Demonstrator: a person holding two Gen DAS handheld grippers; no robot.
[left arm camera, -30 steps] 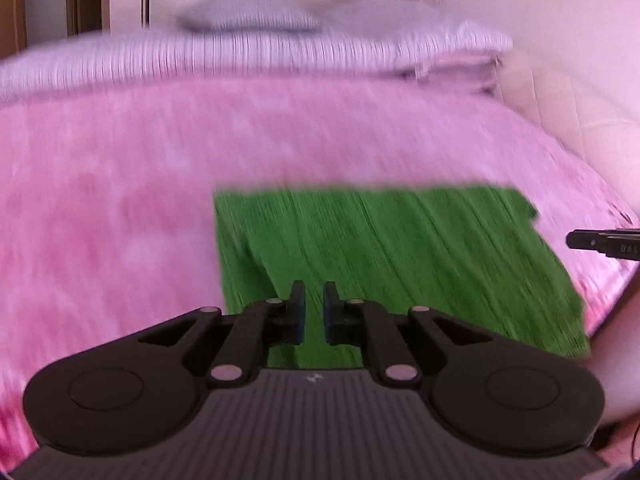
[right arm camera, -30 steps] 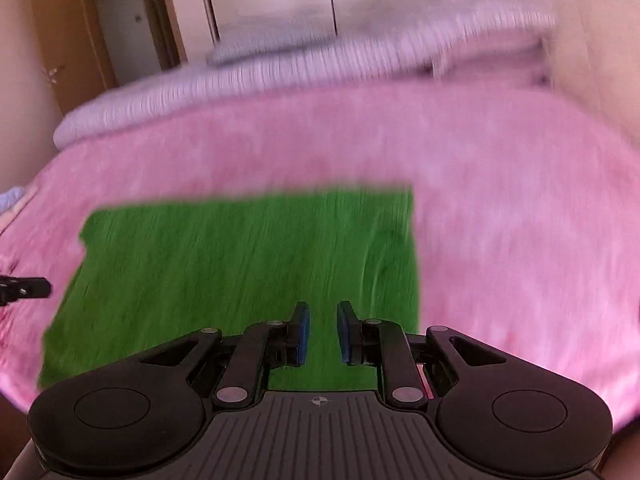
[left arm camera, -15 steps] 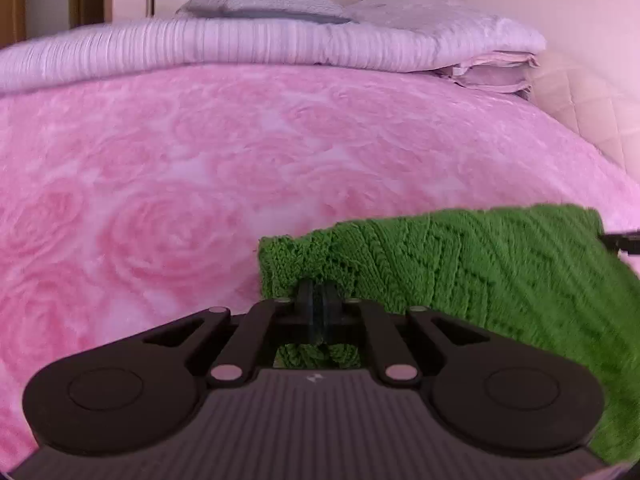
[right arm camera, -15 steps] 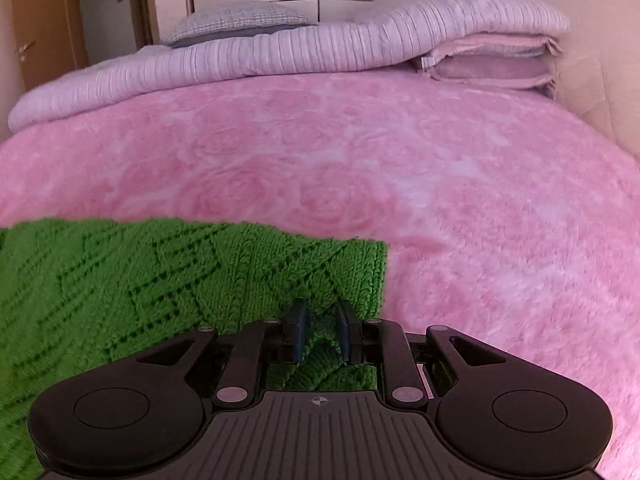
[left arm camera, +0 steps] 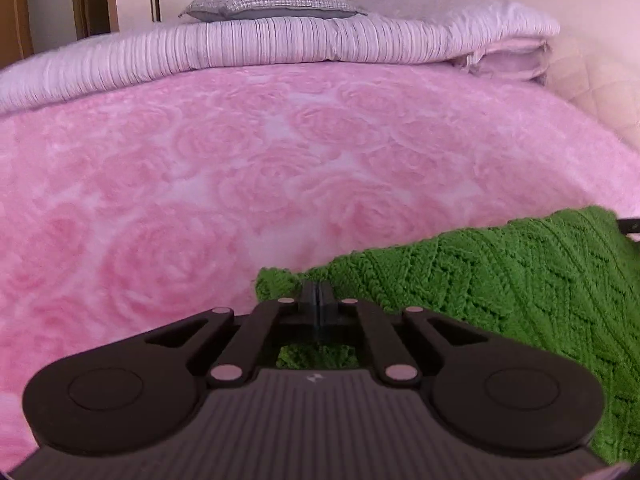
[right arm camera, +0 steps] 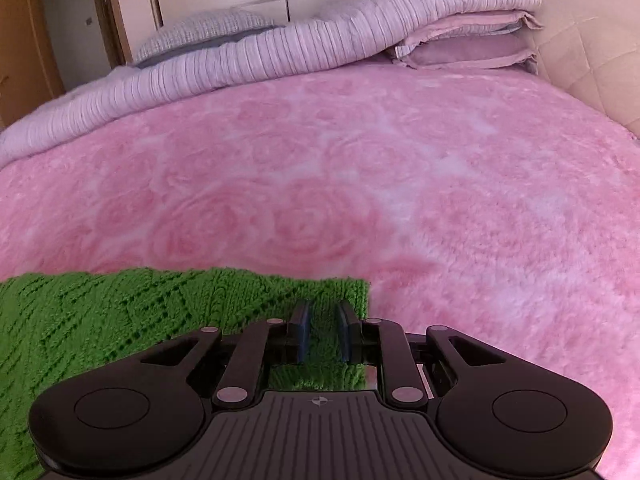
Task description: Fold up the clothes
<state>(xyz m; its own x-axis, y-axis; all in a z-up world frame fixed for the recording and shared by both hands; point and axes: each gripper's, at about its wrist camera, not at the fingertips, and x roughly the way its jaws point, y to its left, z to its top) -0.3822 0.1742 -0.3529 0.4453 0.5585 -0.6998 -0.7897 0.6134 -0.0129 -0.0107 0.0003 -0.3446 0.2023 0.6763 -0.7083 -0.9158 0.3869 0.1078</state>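
Left hand-held gripper (left arm camera: pixel 319 295) had just pinched shut on the green knit's (left arm camera: pixel 500 280) corner; right hand-held gripper (right arm camera: pixel 324 322) clamped the opposite corner, garment lying on the pink bed (right arm camera: pixel 360 180).

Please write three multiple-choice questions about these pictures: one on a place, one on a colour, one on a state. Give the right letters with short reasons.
1. Where does the knitted garment lie?
A. on the pink blanket
B. on a chair
C. on the floor

2. Which colour is the garment?
A. blue
B. green
C. white

3. How does the left gripper stand?
A. wide open, far above the bed
B. shut at the garment's corner
C. holding a pillow

Key: 1 A, the rose-patterned blanket lies under it; 2 B, the knit is bright green; 3 B, its fingers meet at the green corner.
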